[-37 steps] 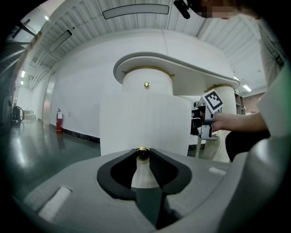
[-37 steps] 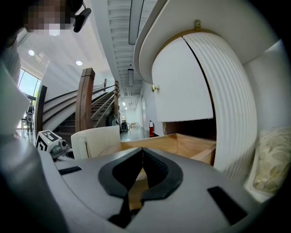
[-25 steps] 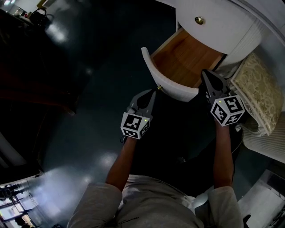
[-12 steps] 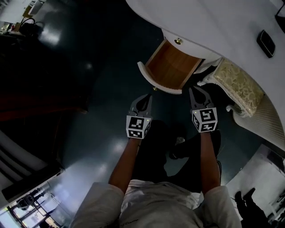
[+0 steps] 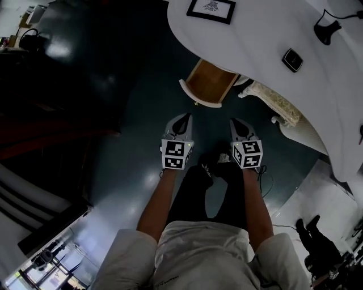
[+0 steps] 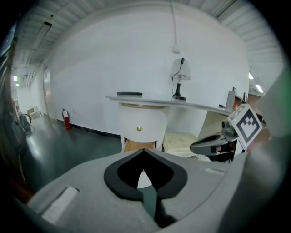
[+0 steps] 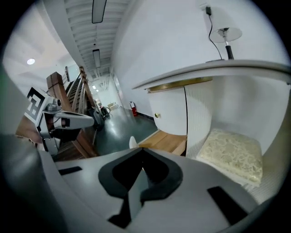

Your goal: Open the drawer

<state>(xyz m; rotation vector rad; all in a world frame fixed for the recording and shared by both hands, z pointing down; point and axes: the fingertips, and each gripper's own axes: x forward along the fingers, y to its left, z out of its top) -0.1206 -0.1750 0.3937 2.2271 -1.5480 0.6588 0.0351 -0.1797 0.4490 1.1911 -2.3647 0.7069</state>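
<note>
The lower drawer of the white curved desk stands pulled out, showing its wooden bottom and rounded white front. In the left gripper view the drawer sits under an upper drawer with a brass knob. My left gripper is shut and holds nothing, a short way in front of the drawer front. My right gripper is level with it on the right, also shut and empty. In the right gripper view the open drawer lies ahead, with the left gripper at the left.
A cream cushioned stool is tucked under the desk right of the drawer. On the desk lie a framed picture, a small dark device and a lamp base. The person's legs and shoes stand below the grippers on the dark glossy floor.
Both grippers have risen and drawn back from the drawer front, which they were close to before. The head view has lifted, so the desk top shows. The drawer stays open.
</note>
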